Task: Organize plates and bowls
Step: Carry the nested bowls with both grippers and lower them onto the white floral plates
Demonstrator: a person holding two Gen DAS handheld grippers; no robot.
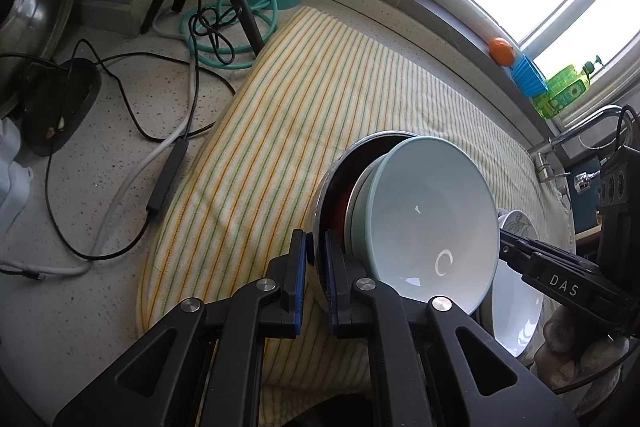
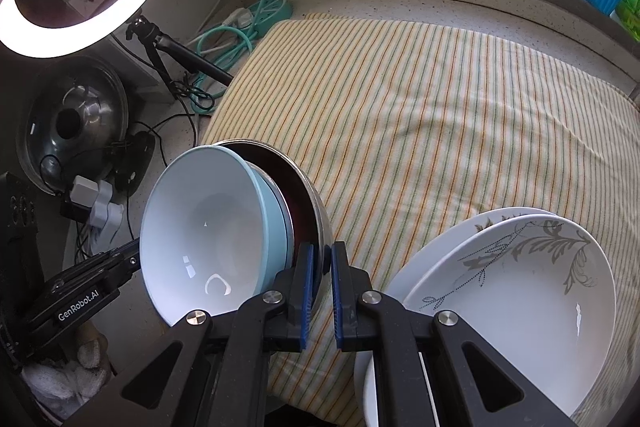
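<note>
Both claws clamped on the same nested stack. My left gripper is pinched narrow on the rim of the steel bowl, low centre of the left view; my right gripper is pinched on the opposite rim of that bowl, low centre of the right view. Stack sits tilted, openings facing sideways: the steel bowl outermost, something dark red inside it, then a pale blue bowl nested innermost with its white inside showing. Looks lifted or tipped off the striped cloth, but I can't tell if the bottom edge touches. Progress, my read: bowls are already gathered into one nest, so that half is mostly done. The plates with the grey leaf pattern are stacked at the lower right of the right view, at least two, leaning rather than flat. Left to do: set the bowl nest down upright on the cloth, probably near the plates, and square up the plate pile. A small patterned cup or bowl shows behind the blue bowl at right in the left view; unclear if it needs sorting.
</note>
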